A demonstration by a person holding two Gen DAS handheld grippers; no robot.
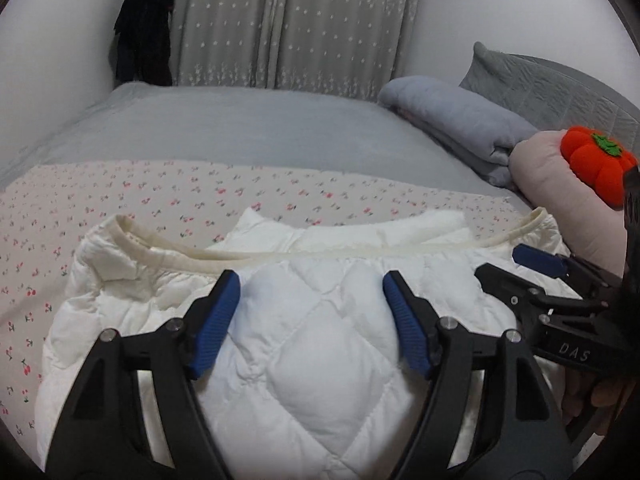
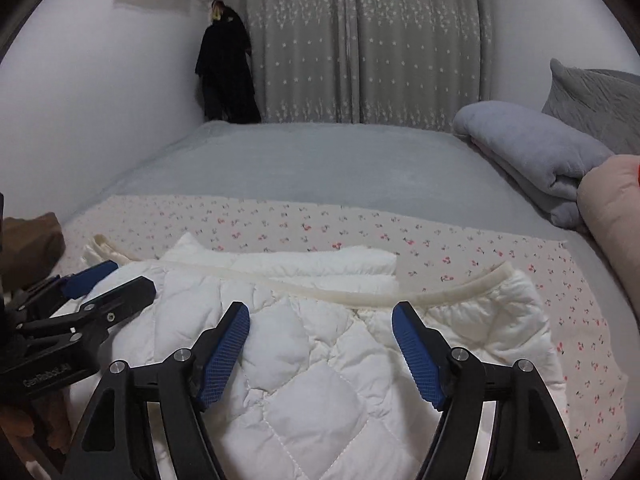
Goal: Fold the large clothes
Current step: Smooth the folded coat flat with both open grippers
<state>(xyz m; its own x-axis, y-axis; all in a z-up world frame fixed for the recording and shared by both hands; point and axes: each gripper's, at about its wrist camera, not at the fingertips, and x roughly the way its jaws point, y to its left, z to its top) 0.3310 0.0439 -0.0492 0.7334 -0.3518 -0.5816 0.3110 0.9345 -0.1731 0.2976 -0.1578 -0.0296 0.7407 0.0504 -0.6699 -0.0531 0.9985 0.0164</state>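
A white quilted garment [image 1: 304, 340] lies folded on a flower-print sheet [image 1: 168, 192] on the bed, its cream ribbed hem [image 1: 320, 256] running across the far edge. My left gripper [image 1: 312, 284] hovers over its middle, open, with nothing between the blue pads. The right gripper [image 1: 504, 260] shows at the right edge of the left wrist view, also over the garment. In the right wrist view the same garment [image 2: 304, 368] and hem [image 2: 400, 296] lie under my right gripper [image 2: 320, 316], open and holding nothing. The left gripper [image 2: 128, 276] enters there from the left.
The grey bedspread [image 1: 248, 132] stretches behind the sheet to star-print curtains [image 1: 288, 20]. A folded grey blanket [image 1: 460, 120], a pink cushion [image 1: 560, 184], an orange pumpkin plush [image 1: 596, 160] and a grey pillow [image 1: 552, 88] crowd the right side. Dark clothing [image 1: 144, 32] hangs at the left wall.
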